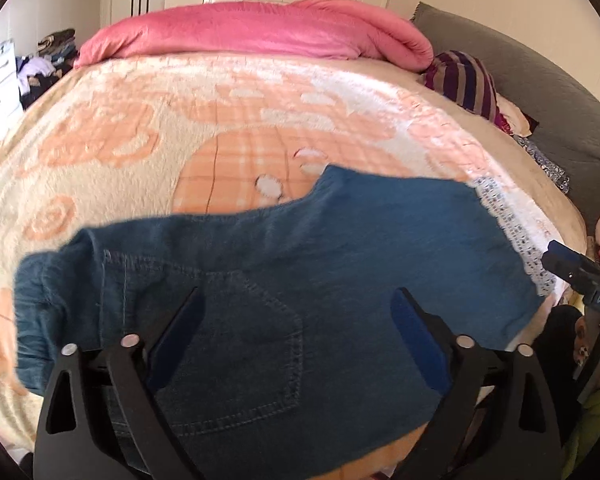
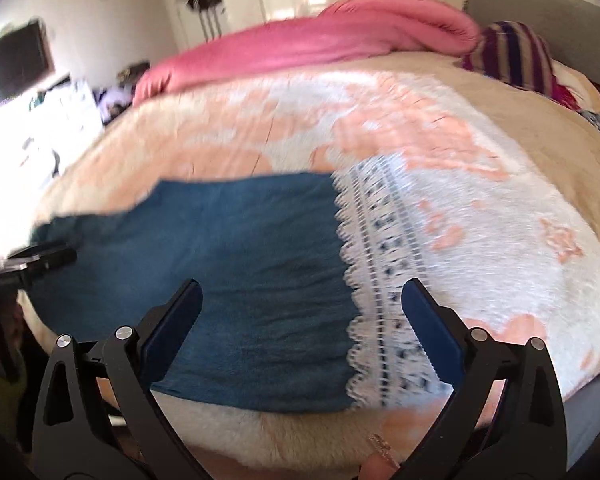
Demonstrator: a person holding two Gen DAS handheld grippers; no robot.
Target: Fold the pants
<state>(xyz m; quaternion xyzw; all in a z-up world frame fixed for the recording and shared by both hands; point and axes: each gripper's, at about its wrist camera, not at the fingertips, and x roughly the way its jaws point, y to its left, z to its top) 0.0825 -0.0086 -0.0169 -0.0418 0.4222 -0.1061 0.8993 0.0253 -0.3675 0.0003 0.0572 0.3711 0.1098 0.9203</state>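
The jeans (image 1: 284, 280) lie flat across the lower middle of the left wrist frame on the blanket (image 1: 140, 128), back pocket facing up between the spread, empty fingers of the left claw (image 1: 298, 300). In the right wrist frame, the right claw (image 2: 302, 292) also gapes wide with nothing in it, above the lace hem (image 2: 384, 280) at lower centre. A pink duvet (image 1: 260, 32) fills the top

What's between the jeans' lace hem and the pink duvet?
Only bare peach-and-cream blanket lies between lace hem and pink duvet, shown in the right wrist view.
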